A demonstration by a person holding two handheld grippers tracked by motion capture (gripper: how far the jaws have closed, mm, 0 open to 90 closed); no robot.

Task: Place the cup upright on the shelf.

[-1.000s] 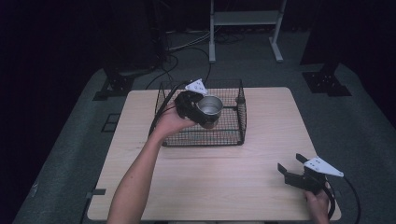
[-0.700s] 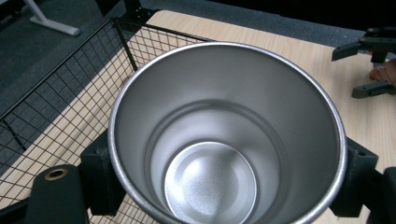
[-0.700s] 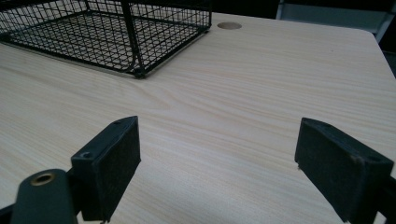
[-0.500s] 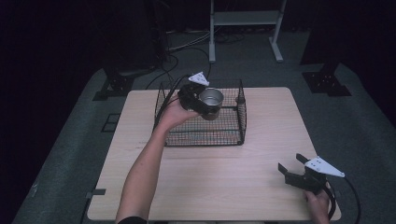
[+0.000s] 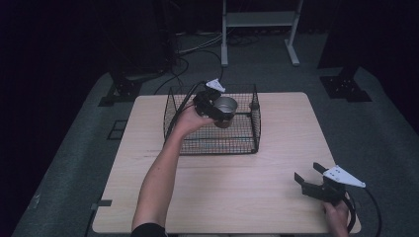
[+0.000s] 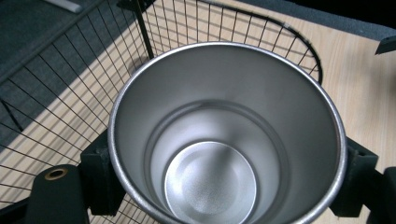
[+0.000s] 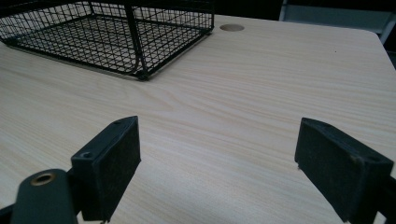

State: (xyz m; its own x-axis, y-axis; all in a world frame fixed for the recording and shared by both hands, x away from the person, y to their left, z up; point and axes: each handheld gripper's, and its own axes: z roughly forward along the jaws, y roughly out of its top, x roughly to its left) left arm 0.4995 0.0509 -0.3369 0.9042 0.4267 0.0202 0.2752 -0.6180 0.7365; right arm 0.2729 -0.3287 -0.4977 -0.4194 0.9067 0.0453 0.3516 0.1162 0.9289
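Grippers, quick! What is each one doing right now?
Left gripper: closed on the metal cup, over the wire basket.
Right gripper: open, holding nothing, above the wooden table.

No readable text, labels, brands, numbers or signs anywhere. Steel cup (image 6: 224, 140) plain inside, no markings. Wire basket (image 5: 247, 143) untagged. Table (image 5: 237, 197) bare wood, no stickers. Grey plate on right gripper (image 5: 313, 180) blank.
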